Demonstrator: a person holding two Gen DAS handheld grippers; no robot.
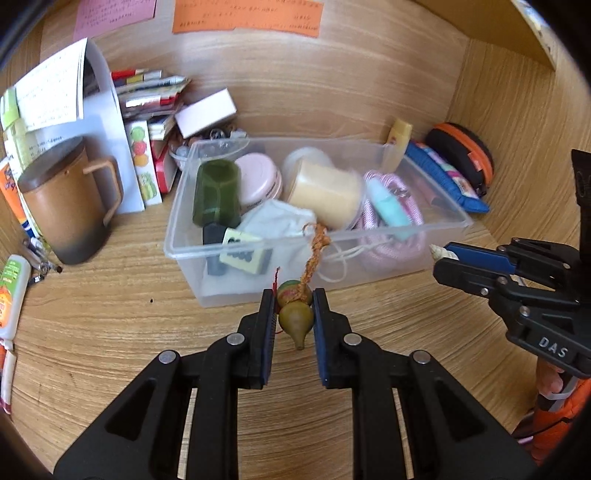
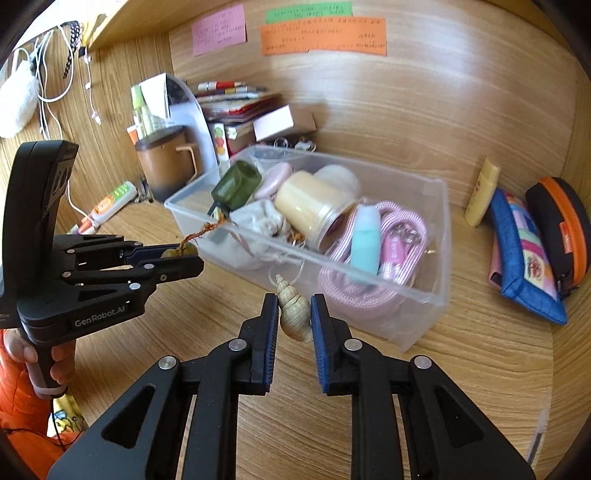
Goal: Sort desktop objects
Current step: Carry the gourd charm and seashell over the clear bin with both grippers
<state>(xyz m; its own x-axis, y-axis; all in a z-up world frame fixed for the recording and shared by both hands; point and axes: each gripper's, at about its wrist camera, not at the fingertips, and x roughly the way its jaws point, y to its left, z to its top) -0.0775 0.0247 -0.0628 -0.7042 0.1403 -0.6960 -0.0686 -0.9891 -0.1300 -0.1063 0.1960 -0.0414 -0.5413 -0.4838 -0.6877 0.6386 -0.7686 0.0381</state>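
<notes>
Just short of the clear bin's near wall, both grippers hang loaded: left gripper fingers clamp the gourd charm, right gripper fingers clamp the spiral shell, long axes pointing binward.

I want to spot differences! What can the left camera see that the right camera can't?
Only the left view shows the gourd charm close up, pinched in the left claw. Only the right view shows the white cables on the wall and the whole shell in the right claw. Both show the clear box, mug and orange note.
</notes>
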